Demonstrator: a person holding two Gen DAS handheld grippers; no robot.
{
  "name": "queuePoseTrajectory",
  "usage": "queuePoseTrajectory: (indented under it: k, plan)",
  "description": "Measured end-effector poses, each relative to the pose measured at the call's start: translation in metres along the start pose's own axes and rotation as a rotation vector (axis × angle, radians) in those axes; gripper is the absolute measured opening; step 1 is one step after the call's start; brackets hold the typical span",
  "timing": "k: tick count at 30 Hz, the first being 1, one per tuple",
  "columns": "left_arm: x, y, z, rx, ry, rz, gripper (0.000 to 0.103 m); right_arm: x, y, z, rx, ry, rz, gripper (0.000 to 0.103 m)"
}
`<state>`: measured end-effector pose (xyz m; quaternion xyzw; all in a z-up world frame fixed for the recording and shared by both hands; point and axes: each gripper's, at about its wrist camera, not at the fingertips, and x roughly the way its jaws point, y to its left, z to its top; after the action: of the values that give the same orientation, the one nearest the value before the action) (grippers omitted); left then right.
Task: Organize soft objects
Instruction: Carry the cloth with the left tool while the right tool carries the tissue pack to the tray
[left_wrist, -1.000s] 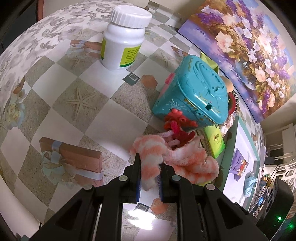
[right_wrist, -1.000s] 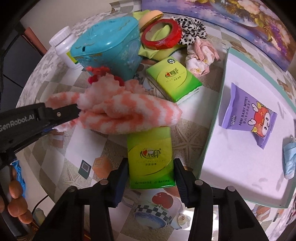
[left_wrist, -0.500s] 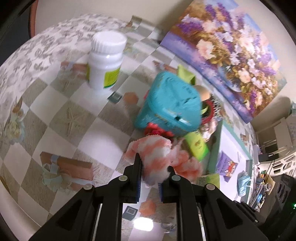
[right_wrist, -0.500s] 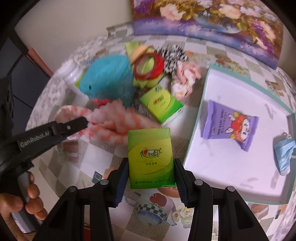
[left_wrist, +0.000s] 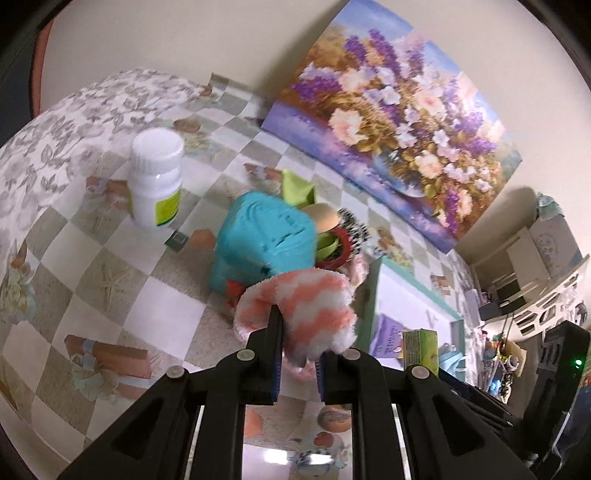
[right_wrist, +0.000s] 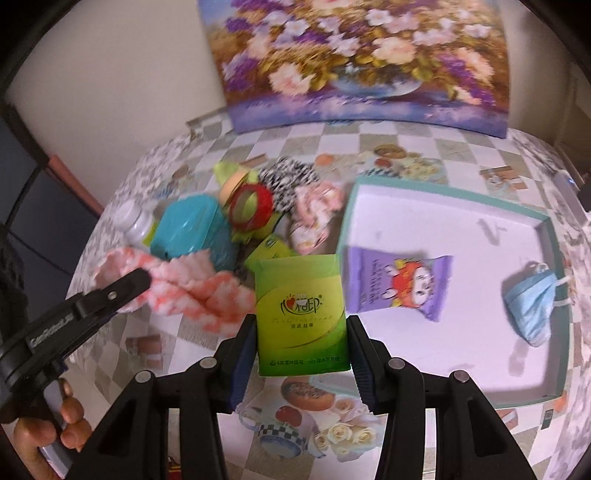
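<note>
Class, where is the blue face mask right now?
In the right wrist view, the face mask lies inside the white tray, by its right wall, right of the purple wipes packet.

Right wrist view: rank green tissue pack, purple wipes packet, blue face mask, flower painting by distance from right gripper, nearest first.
1. Green tissue pack: clamped in the right gripper.
2. Purple wipes packet: just right of it, in the white tray.
3. Blue face mask: far right side of the tray.
4. Flower painting: against the back wall.

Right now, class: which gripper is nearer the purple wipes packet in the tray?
Right. The right gripper, holding a green tissue pack, hangs beside the purple wipes packet; the left gripper is farther off.
</note>
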<state>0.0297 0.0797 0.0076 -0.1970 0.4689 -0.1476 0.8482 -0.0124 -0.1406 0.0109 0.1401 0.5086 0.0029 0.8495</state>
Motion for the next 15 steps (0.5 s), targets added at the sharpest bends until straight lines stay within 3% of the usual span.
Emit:
queuePoseTrajectory:
  k: [9,15]
  plan:
    - [-0.03,-0.048,0.009,0.117,-0.085,-0.048,0.015,-0.024,-0.03,0.012,0.085,-0.08,-0.014,0.05]
    - [-0.038,-0.09,0.015,0.212,-0.111,-0.079,0.015,-0.042,-0.058,0.017,0.137,-0.143,-0.079,0.05]
